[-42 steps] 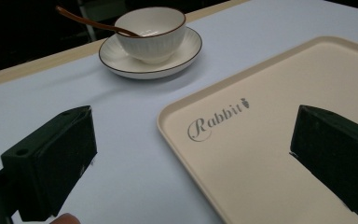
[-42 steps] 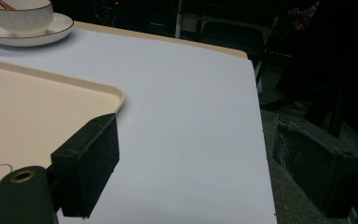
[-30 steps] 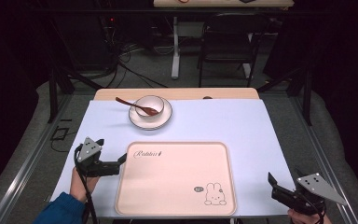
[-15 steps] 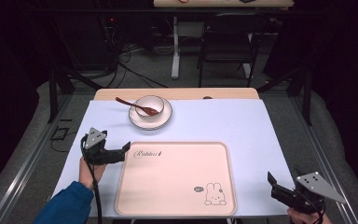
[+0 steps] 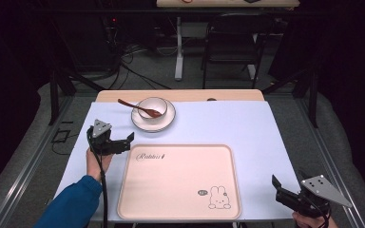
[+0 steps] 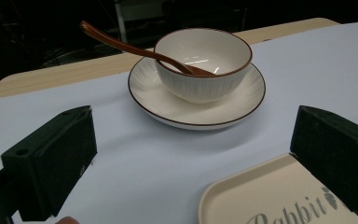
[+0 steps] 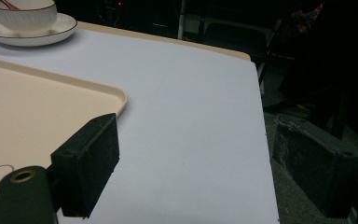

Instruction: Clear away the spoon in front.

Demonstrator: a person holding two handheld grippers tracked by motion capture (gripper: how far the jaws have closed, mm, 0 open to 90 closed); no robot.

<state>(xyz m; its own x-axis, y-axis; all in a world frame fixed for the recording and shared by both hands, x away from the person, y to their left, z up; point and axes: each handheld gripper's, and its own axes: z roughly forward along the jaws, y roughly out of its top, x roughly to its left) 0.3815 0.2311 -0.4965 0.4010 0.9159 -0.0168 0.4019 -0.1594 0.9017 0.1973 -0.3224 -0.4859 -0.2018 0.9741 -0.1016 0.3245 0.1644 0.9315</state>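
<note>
A white bowl (image 5: pixel 152 107) with a brown rim stands on a white saucer (image 5: pixel 165 123) at the far side of the table, and a brown spoon (image 5: pixel 134 106) rests in it, handle pointing left. My left gripper (image 5: pixel 129 143) hovers open by the far left corner of the cream tray (image 5: pixel 180 183), a short way in front of the saucer. In the left gripper view the bowl (image 6: pixel 199 60), saucer (image 6: pixel 242 100) and spoon (image 6: pixel 114 42) lie ahead between the wide-apart jaws. My right gripper (image 5: pixel 276 189) stays open at the table's near right corner, right of the tray (image 7: pixel 37 107).
A pale blue mat (image 5: pixel 228 123) covers the table, whose wooden far edge (image 5: pixel 180 95) shows behind it. The mat's right edge (image 7: pixel 261 140) drops off to a dark floor. A chair (image 5: pixel 230 42) and a desk leg stand beyond the table.
My left gripper has moved away from the person and slightly right, from beside the tray's left edge up to its far left corner. The right gripper has stayed put.
</note>
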